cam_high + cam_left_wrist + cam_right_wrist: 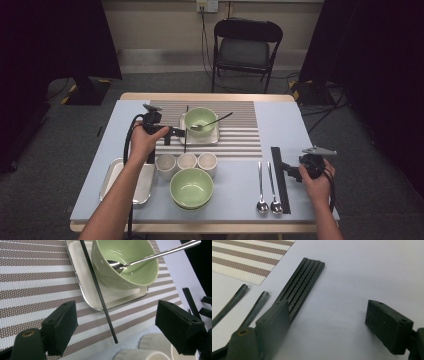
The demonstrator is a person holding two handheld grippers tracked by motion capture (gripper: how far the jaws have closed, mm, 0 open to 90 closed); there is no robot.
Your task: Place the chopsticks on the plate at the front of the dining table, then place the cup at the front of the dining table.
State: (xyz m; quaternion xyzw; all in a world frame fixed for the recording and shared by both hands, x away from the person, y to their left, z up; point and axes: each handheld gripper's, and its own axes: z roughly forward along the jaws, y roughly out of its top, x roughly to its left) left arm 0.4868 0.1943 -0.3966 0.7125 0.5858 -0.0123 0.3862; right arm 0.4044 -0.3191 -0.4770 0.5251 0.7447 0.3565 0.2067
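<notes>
My left gripper [115, 312] hangs open over the front left part of the striped placemat [30, 282], pads clear of everything. The single black chopstick [100, 295] lies between them, untouched: its far part rests across the left rim of the white plate [81, 270] and its near tip sits on the mat close to the mat's front edge. Propped on a rim like that it can roll, so if I pull back crookedly a pad may clip it, sending it off the plate or down towards the three white cups [186, 161] just beyond that edge. Swinging wide the other way, I could nudge the green bowl [140, 275] on the plate and tip out the spoon [155, 255] leaning in it. Further right, near the table's [280, 120] front edge, two spoons [267, 185] lie just beside the bundle of black chopsticks [304, 282]. My right gripper [327, 315] waits open at that bundle's near end, one pad seemingly over it, though I cannot tell whether it touches. The sticks lie packed side by side, so closing here could take several at once, or squeeze one out sideways into the spoons or towards the table's right edge.
</notes>
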